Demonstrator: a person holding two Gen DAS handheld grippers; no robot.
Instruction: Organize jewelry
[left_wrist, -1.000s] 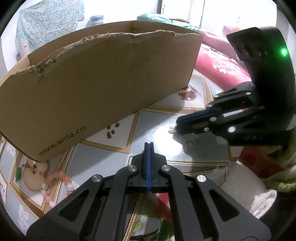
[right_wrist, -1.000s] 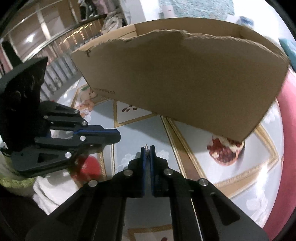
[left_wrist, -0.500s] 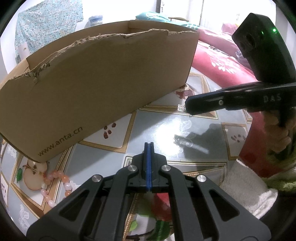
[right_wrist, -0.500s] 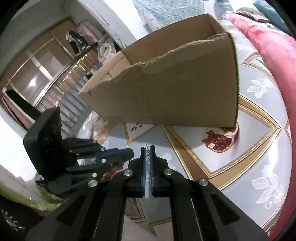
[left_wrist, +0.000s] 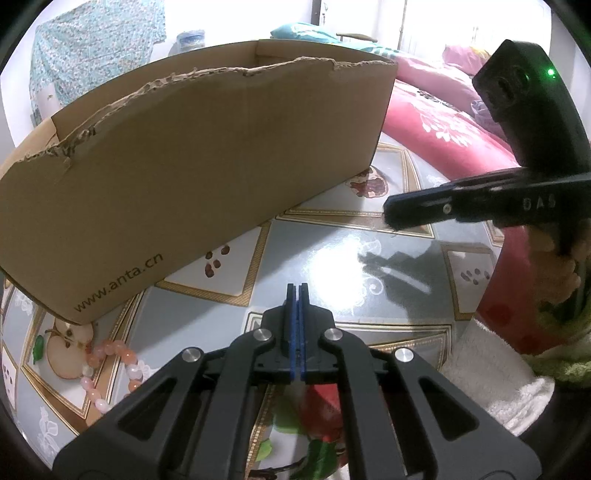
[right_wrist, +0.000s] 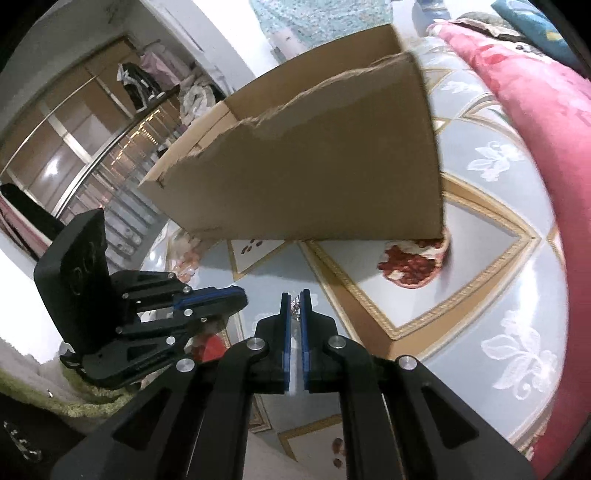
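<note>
A brown cardboard box (left_wrist: 192, 158) stands on the patterned table; it also shows in the right wrist view (right_wrist: 314, 173). My left gripper (left_wrist: 297, 291) is shut and empty, low over the table in front of the box. My right gripper (right_wrist: 295, 299) is shut on a small silver piece of jewelry (right_wrist: 295, 304) pinched at its tips, raised above the table and tilted. In the left wrist view the right gripper (left_wrist: 391, 212) hangs at the right, near the box's right corner. A pink bead bracelet (left_wrist: 110, 369) lies on the table at the lower left, by the box's left corner.
The table (left_wrist: 332, 266) has a glossy blue-grey cover with fruit pictures. A red floral quilt (left_wrist: 443, 125) lies at the far right. A white towel (left_wrist: 491, 376) lies at the table's near right edge. Wardrobe and clothes stand in the background (right_wrist: 122, 110).
My right gripper has lifted off the table with the silver piece and risen toward the box's right corner, tilting. My left gripper has stayed still and shut.
</note>
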